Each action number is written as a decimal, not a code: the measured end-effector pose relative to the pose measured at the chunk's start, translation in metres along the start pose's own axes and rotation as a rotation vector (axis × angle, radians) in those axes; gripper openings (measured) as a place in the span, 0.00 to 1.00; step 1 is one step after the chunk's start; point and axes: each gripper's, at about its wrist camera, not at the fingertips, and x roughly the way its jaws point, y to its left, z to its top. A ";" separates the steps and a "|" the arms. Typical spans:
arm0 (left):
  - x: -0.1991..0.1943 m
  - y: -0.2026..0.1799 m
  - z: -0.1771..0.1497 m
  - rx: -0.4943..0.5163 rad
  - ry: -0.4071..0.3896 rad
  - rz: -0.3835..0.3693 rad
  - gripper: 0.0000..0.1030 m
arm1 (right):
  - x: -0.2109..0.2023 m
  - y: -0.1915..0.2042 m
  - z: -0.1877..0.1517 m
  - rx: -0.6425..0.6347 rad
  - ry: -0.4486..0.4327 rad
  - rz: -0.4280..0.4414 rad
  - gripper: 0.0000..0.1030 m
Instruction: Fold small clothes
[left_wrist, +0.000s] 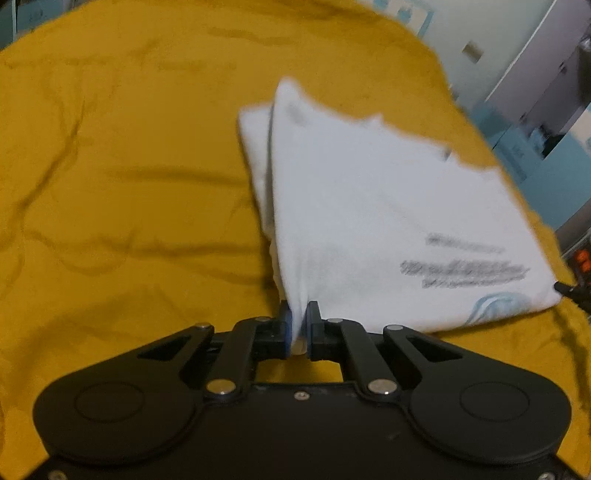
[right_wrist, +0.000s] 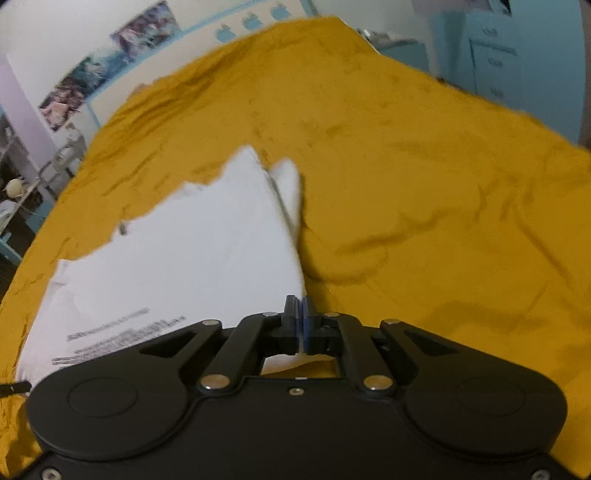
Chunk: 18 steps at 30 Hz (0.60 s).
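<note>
Both grippers — left gripper (left_wrist: 298, 317), right gripper (right_wrist: 299, 314) — pinch white shirt (left_wrist: 369, 206)

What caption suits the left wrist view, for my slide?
Left tongs pinch a corner of the white shirt on the yellow bedspread.

A mustard-yellow bedspread (right_wrist: 406, 166) fills the room's middle — pale walls (right_wrist: 55, 44) carry posters (right_wrist: 110, 62), with a light-blue dresser (right_wrist: 495, 62) beyond.

Your right gripper (right_wrist: 299, 314) is clamped on the near corner of the white shirt (right_wrist: 192, 258), which lies on the mustard blanket (right_wrist: 424, 184), printed text toward you, its far edge blurred.
</note>
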 end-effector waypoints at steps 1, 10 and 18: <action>0.009 -0.001 -0.001 0.003 0.018 0.016 0.05 | 0.005 -0.005 -0.003 0.020 0.013 -0.005 0.00; 0.004 -0.022 0.015 0.162 0.010 0.080 0.14 | 0.014 -0.007 -0.006 -0.028 0.025 0.007 0.10; 0.004 -0.014 0.094 0.143 -0.195 0.169 0.16 | 0.027 0.035 0.058 -0.163 -0.134 0.080 0.17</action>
